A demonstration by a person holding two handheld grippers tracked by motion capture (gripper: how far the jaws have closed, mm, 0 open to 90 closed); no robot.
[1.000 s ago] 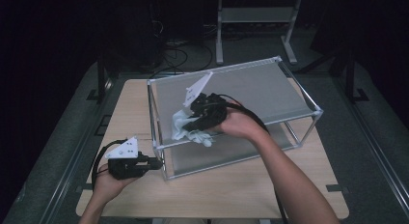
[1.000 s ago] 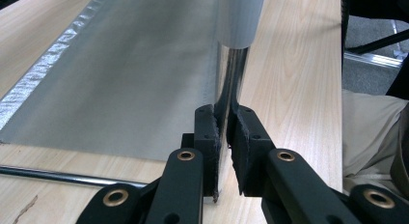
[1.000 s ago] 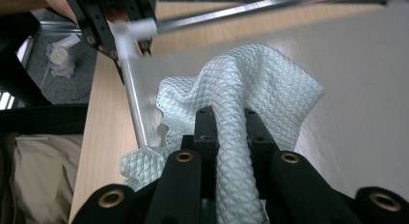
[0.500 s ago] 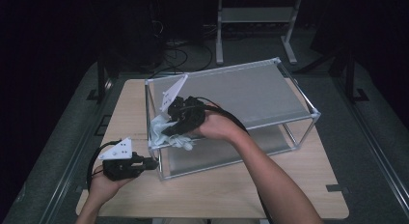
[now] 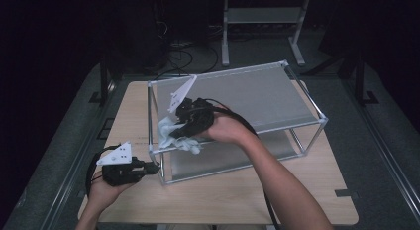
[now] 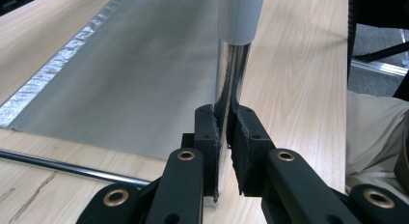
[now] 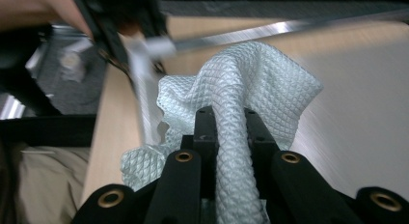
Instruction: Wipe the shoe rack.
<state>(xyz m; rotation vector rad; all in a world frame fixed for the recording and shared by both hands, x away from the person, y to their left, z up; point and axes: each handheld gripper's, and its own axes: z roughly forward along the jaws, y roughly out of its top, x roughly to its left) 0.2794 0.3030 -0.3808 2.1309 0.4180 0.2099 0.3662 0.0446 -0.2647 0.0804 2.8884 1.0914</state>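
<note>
A metal-framed rack [image 5: 317, 122] with two grey shelves stands on the wooden table [image 5: 237, 195]. My right gripper [image 5: 178, 130] is shut on a white quilted cloth [image 5: 171, 136], which lies bunched on the left end of the top shelf. In the right gripper view the cloth [image 7: 251, 84] runs between the jaws of the right gripper [image 7: 230, 122] and spreads over the shelf [image 7: 361, 113]. My left gripper [image 5: 152, 166] is shut on the rack's front-left leg [image 5: 161, 163], low down. In the left gripper view the left gripper [image 6: 225, 132] pinches the chrome leg [image 6: 231, 74].
The lower shelf [image 6: 130, 74] lies just behind the clamped leg. Bare tabletop [image 6: 299, 64] runs along the rack's front and left sides. Off the far edge of the table, a grey stand [image 5: 262, 17] and cables sit on the dark floor.
The right gripper and the cloth have slid a little to the left on the top shelf, toward its left edge. The left gripper stays clamped on the leg.
</note>
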